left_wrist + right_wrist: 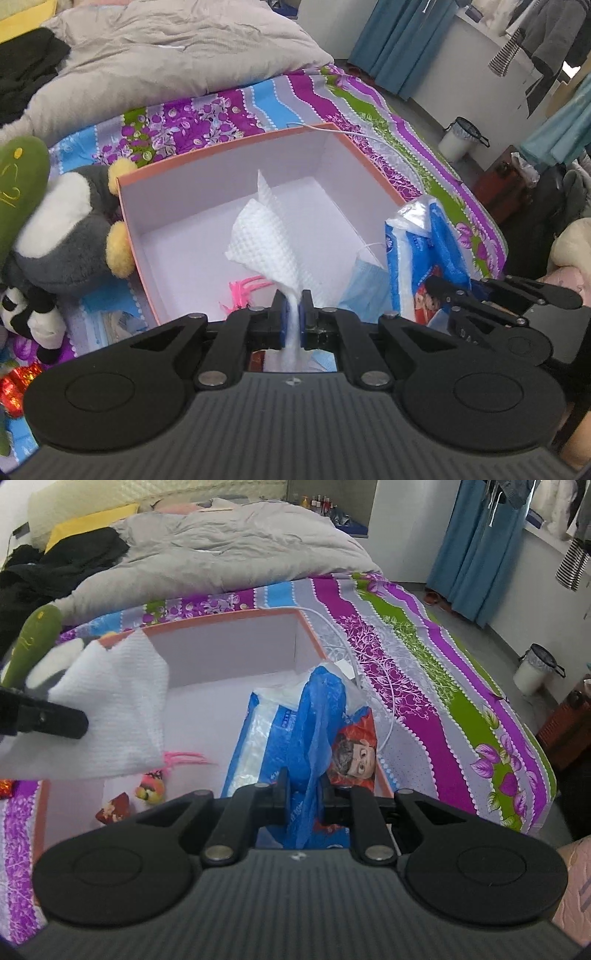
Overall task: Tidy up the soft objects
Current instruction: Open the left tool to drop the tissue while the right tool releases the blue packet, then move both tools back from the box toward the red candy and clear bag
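On the bed's left side plush toys (70,236) are lying against the left wall of the open box (325,147). The left gripper (293,317) is pinching a white waffle cloth (266,240) between narrow jaws, and the cloth is hanging over the box's near-middle floor. Further right, the right gripper (304,794) is clamping a blue plastic tissue pack (295,731), which is lying with its long axis running away from the tongs, along the box's right wall. Both loads are hanging directly over the box, so releasing looks like the likely next move.
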The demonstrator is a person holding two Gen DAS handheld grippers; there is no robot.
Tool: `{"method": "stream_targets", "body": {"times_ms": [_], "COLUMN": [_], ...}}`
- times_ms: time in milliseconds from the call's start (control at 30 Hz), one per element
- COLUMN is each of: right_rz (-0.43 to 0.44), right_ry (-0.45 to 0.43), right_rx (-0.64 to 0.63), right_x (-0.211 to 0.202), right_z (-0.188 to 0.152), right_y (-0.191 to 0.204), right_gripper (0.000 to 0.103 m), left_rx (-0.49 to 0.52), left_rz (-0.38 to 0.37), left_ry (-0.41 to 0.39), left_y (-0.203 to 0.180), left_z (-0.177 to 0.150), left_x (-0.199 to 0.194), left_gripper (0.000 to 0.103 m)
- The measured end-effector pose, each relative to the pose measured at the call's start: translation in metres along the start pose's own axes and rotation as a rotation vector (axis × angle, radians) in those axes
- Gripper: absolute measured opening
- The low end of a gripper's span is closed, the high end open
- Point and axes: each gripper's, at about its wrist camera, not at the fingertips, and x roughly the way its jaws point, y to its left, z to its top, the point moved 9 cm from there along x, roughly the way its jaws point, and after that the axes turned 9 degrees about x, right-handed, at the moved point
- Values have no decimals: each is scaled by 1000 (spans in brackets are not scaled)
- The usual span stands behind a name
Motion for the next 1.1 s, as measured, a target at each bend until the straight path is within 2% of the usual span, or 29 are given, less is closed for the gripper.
{"method": "stream_targets", "body": {"times_ms": [67, 100, 133, 200, 300, 367, 567, 833, 933, 1100], "right_rz": [5, 6, 6, 10, 8, 4, 60, 165, 199, 243], "right_ry": [-5, -10, -14, -17, -43, -66, -146, -274, -309, -355], "right_rx": [4, 3, 1, 13, 37, 31, 48, 51, 49, 48], "right_x": [-2, -4, -5, -4, -8, -13, -43, -97, -113, -135], "right_z": [0, 0, 1, 4, 5, 3, -3, -17, -23, -39], "right_y": [0, 0, 1, -1, -3, -2, 6, 34, 46, 63], "right_gripper": [19, 28, 42, 50, 50, 50, 50, 50, 50, 50], "left_rx": [21, 19, 16, 24, 31, 63, 125, 142, 124, 138], "left_rz": [-5, 0, 8, 9, 13, 41, 70, 104, 76, 128], "left_ry": [12, 11, -6, -53, -94, -126, -216, -344, -370, -428], "left_y": [-2, -1, 1, 1, 3, 3, -1, -2, -1, 3], "left_z": [-1, -1, 0, 1, -1, -3, -16, -48, -62, -87], "left_x": [0, -1, -4, -12, -29, -41, -80, -133, -147, -173], "left_gripper": [19, 43, 58, 58, 58, 58, 58, 58, 58, 58]}}
